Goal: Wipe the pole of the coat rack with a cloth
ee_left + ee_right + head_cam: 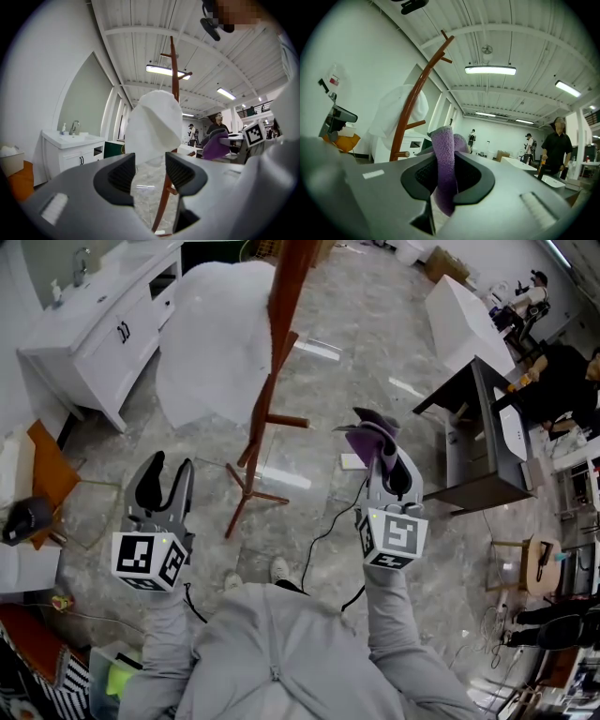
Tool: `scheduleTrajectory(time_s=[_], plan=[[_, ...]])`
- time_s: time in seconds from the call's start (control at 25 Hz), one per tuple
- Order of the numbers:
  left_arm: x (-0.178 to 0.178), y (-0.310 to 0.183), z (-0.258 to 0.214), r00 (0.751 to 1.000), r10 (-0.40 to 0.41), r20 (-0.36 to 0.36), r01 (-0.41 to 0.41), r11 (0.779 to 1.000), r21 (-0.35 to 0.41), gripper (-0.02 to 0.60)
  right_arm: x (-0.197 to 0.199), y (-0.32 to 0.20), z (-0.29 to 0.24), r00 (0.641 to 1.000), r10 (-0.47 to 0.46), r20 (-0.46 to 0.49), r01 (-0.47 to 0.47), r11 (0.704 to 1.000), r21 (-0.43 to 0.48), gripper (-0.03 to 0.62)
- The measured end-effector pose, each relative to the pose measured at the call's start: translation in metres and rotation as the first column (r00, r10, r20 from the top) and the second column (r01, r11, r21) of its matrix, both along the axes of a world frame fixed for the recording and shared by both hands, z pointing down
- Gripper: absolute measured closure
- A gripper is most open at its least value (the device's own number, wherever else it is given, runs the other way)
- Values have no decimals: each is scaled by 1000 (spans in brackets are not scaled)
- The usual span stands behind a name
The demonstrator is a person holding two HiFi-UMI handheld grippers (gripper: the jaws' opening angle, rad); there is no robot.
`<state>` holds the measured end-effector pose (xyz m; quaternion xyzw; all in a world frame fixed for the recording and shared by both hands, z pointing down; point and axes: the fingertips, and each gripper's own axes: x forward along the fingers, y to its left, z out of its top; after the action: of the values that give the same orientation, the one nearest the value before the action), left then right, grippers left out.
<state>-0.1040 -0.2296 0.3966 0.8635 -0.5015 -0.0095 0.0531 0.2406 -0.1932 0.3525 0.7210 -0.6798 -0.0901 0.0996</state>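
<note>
A reddish-brown wooden coat rack stands on the floor ahead of me, its pole rising toward the camera, pegs and legs lower down. A white garment hangs on its left side. My right gripper is shut on a purple cloth, to the right of the pole and apart from it. In the right gripper view the purple cloth is pinched between the pads, with the pole off to the left. My left gripper is open and holds nothing; its view shows the pole and garment ahead.
A white vanity cabinet with a sink stands at the far left. A dark desk and a white box are on the right, with seated people beyond. A cable trails on the marble floor near my feet.
</note>
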Motion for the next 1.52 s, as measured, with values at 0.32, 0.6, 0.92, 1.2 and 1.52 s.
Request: scheduleTrajectory(time_s=[0.32,0.6,0.92,1.2,1.52], plan=[[-16,8,-1,1000,-26,6,26,1000,-3,367,-62,11,17,989,-144,6,145,989,-41,540],[-41,18,4,997,-77,9,77,997,-12,367,-137,24,1,936,-341,-88,340,940,-26,542],[-66,29,11,990,-139,11,139,990,-30,367,-193,-11,3,857,-480,-186,479,876,-50,542],[-83,35,16,980,-196,19,197,979,-50,367,-238,-52,39,764,-581,-281,585,807,-79,542],[-90,40,32,971,-238,20,239,967,-89,367,-225,-77,124,712,-625,-320,562,780,-274,542]])
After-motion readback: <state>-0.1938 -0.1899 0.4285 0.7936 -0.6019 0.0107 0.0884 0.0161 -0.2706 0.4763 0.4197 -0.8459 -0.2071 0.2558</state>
